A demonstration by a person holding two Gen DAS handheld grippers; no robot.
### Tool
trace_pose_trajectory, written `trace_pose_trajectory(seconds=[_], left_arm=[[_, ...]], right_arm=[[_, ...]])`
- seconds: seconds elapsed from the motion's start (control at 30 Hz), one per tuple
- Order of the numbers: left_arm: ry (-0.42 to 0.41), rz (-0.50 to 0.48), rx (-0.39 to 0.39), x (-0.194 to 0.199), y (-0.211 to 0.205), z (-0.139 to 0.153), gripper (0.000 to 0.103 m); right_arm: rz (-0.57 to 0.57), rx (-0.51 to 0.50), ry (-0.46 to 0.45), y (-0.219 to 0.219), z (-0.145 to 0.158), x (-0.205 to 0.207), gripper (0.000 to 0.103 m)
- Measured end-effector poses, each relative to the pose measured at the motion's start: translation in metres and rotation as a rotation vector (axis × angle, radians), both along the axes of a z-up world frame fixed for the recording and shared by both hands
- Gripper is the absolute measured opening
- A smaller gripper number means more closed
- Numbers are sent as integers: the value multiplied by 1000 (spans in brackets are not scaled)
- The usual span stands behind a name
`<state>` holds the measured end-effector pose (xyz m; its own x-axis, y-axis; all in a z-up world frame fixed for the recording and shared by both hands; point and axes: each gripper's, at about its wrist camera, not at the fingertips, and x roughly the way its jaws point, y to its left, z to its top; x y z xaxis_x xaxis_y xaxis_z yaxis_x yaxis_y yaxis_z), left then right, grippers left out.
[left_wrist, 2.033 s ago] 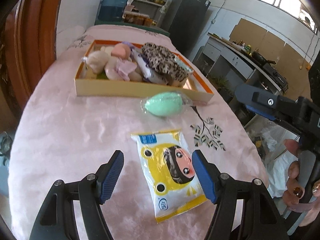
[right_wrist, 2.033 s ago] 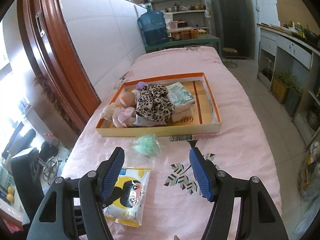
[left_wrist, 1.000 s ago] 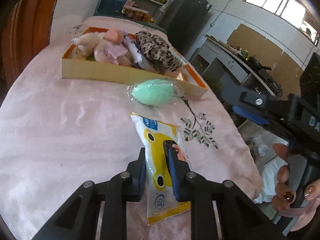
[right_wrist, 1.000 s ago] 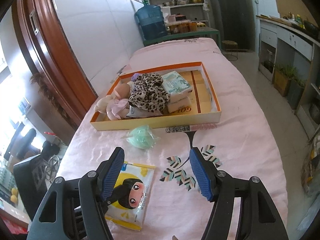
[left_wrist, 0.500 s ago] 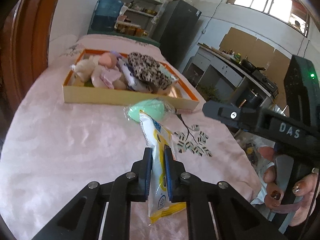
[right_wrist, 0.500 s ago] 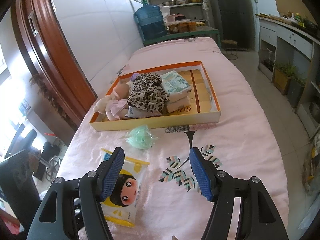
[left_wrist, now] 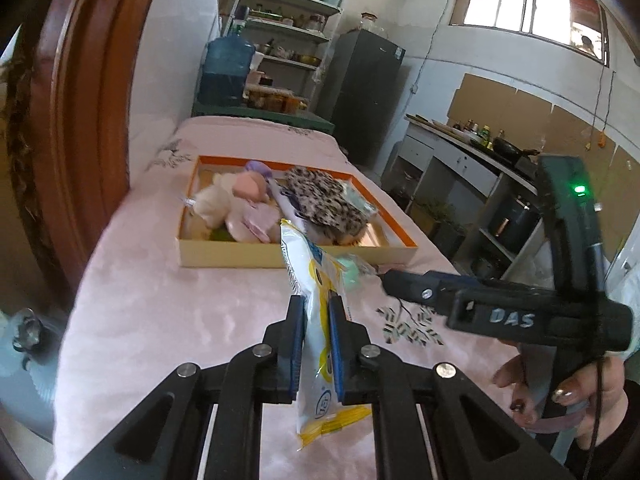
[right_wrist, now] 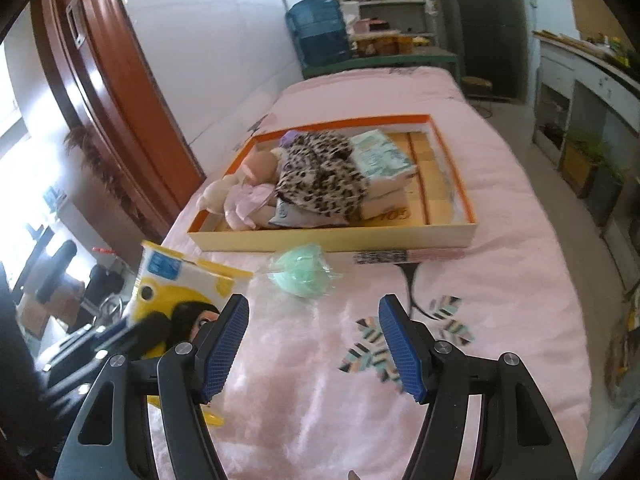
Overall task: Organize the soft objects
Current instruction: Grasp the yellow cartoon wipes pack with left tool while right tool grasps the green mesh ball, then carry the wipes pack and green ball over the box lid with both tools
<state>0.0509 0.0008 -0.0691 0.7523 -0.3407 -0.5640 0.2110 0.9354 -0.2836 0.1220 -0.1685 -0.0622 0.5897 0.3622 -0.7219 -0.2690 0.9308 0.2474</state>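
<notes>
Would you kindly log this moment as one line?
left gripper: shut on yellow cartoon-face tissue pack, lifted | right gripper: open, idle | orange-rimmed cardboard tray: ahead

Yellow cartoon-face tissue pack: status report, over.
Left tool shut on yellow cartoon-face tissue pack, lifted off pink cloth. Right tool open. Green wrapped sponge lies before orange-rimmed cardboard tray.

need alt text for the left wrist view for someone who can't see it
The left gripper is shut on a yellow tissue pack, holding it on edge above a pink tablecloth. Beyond it sits an orange-rimmed box of soft toys and a leopard-print cloth; the right gripper reaches in from the right.
</notes>
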Motion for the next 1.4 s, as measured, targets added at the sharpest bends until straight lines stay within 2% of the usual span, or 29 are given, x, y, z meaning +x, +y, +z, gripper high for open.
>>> trace_pose_trajectory(seconds=[0.1, 0.17, 0.37, 0.57, 0.63, 0.67, 0.7, 0.77, 1.03, 1.4], left_arm=[[-12, 23, 14, 0, 9, 4, 12], [-20, 44, 27, -1, 17, 5, 12], [-20, 117, 17, 2, 48, 7, 12], [-16, 131, 4, 8, 56, 6, 12], [-14, 129, 3, 10, 56, 5, 12], [-13, 128, 3, 11, 56, 5, 12], [-12, 128, 2, 11, 55, 5, 12], [-8, 126, -4, 11, 55, 4, 12], [-9, 106, -1, 15, 50, 8, 12], [-54, 52, 3, 31, 37, 31, 12]], right_arm=[[24, -8, 26, 10, -10, 14, 70], [48, -27, 37, 18, -17, 24, 77], [77, -106, 66, 36, -40, 54, 77], [87, -111, 77, 45, -47, 72, 76], [94, -100, 78, 46, -47, 72, 59], [95, -94, 83, 46, -47, 72, 56], [90, -88, 85, 45, -47, 72, 49], [87, -79, 89, 42, -47, 71, 48], [80, -47, 59, 31, -29, 55, 46], [69, -33, -46, 10, 23, 38, 46]])
